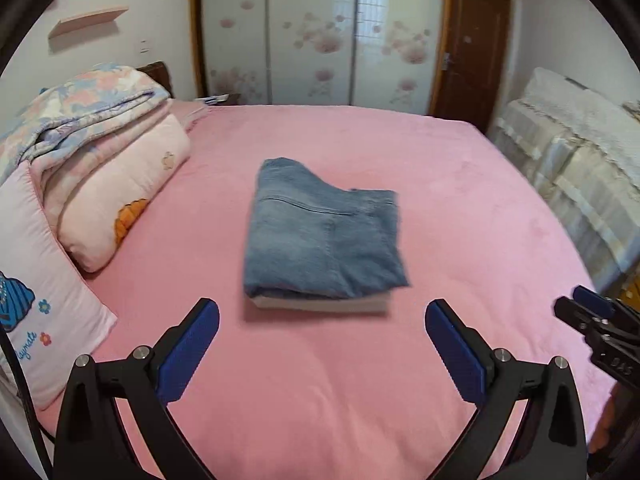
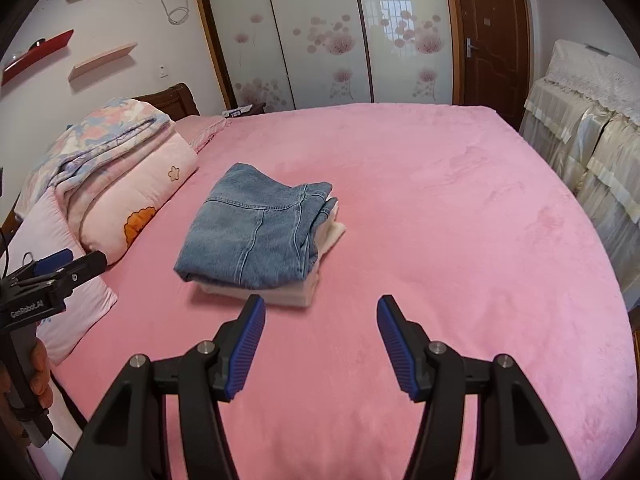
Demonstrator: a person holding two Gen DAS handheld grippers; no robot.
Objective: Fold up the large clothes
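Left wrist view: folded jeans on a pink bed

Folded jeans [image 1: 324, 236] sit atop a folded white garment [image 1: 320, 303] mid-bed, on the pink bedspread [image 1: 320, 380]. Left gripper [image 1: 322, 312] and right gripper [image 2: 320, 308] hover nearer, jaws spread, empty. Stacked quilts [image 1: 100, 152] lie far left.

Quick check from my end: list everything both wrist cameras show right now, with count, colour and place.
folded jeans: one, blue denim, mid-bed, on top of the white garment
folded white garment: one, white, under the jeans
bed cover: one, pink, across the bed
folded quilts: a stack, floral and pale pink, head of the bed
pillow: one, pink with blue print, beside the quilts
wardrobe: one, white floral sliding doors, far wall
door: one, brown, right of the wardrobe
left hand-held gripper: one, black with blue pads, open, empty
right hand-held gripper: one, same colours, open, empty
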